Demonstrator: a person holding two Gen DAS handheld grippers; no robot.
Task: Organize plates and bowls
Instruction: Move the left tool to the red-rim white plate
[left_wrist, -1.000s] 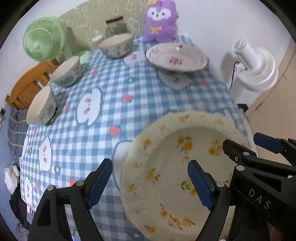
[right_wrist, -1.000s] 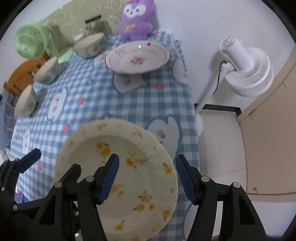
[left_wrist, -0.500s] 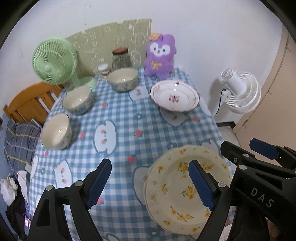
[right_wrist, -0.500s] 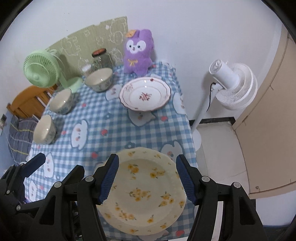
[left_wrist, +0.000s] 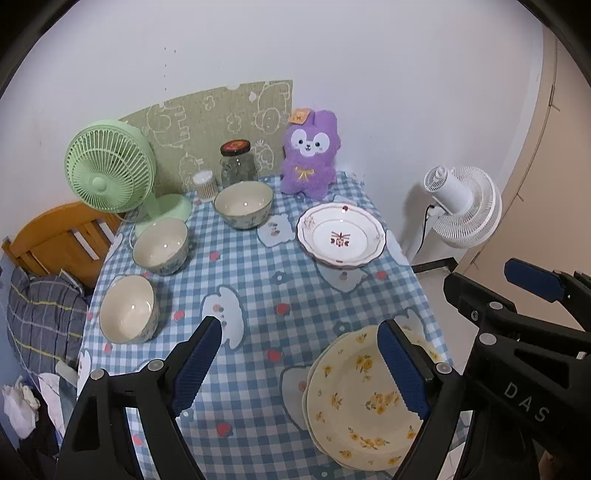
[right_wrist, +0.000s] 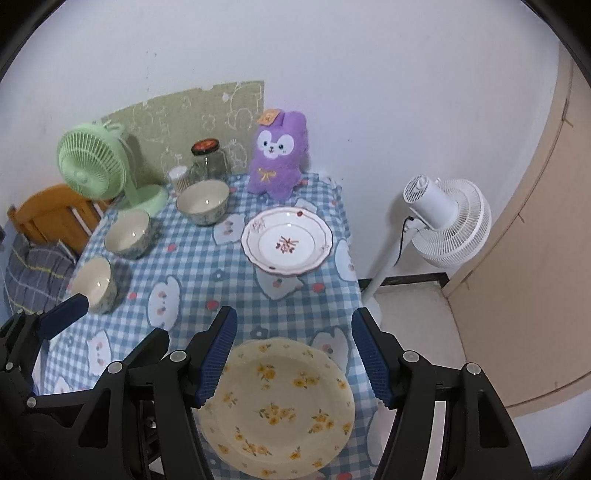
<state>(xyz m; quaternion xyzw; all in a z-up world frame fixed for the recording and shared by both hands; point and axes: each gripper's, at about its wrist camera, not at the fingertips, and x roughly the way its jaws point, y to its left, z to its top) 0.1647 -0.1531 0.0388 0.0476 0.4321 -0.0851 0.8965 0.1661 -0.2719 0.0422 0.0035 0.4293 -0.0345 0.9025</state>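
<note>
A yellow-flowered plate (left_wrist: 362, 402) (right_wrist: 277, 402) lies at the near right corner of the checked tablecloth (left_wrist: 251, 273), seemingly on top of a second plate of the same kind. Farther back sits a white plate with a red motif (left_wrist: 341, 236) (right_wrist: 286, 242). Three bowls (left_wrist: 243, 203) (left_wrist: 160, 243) (left_wrist: 127, 308) stand in a row along the left side. My left gripper (left_wrist: 297, 332) hangs open above the table, left of the yellow plate, holding nothing. My right gripper (right_wrist: 294, 317) is open over the yellow plate's far rim, well above it and empty.
At the back stand a green desk fan (left_wrist: 109, 171), a glass jar (left_wrist: 238, 164), a small swab pot (left_wrist: 205, 184) and a purple plush toy (left_wrist: 310, 157). A white floor fan (right_wrist: 447, 218) stands right of the table, and a wooden chair (left_wrist: 55, 236) stands to its left.
Both grippers have risen away from the yellow plate, which now looks smaller and lower in both views. More of the table and wall shows. The jaws stay open.
</note>
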